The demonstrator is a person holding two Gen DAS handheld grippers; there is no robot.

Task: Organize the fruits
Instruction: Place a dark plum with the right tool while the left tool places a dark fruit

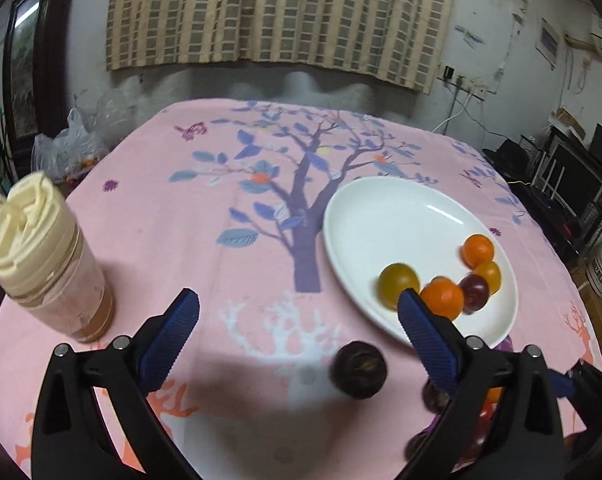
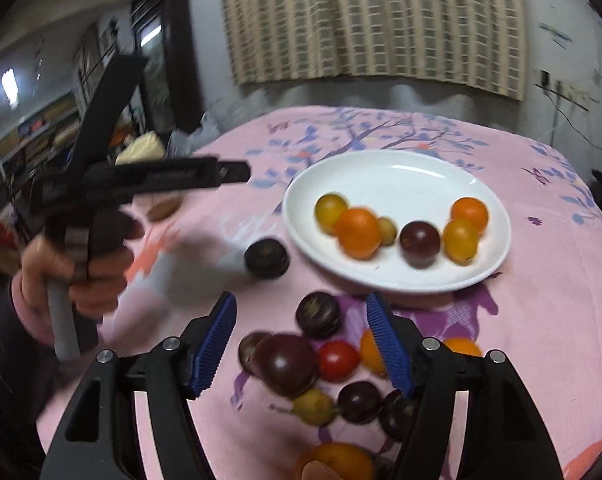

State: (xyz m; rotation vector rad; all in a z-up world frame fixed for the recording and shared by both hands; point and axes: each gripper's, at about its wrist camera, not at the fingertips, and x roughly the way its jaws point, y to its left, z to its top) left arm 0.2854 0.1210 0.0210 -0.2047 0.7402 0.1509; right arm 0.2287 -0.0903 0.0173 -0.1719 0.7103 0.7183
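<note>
Both claws are spread wide and hold nothing. The left claw hangs above a dark plum; the right claw frames another plum, with the white plate just beyond and bare tabletop ahead-left.

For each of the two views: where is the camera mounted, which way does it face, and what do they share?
Left wrist: sits behind the open left gripper, faces across the pink tablecloth to the curtain; jar at left, white plate at right.
Right wrist: sits behind the open right gripper, looks down on loose fruit, plate beyond; the person's left hand shows.
Shared: plate, tablecloth, and likely the lone dark fruit.
</note>
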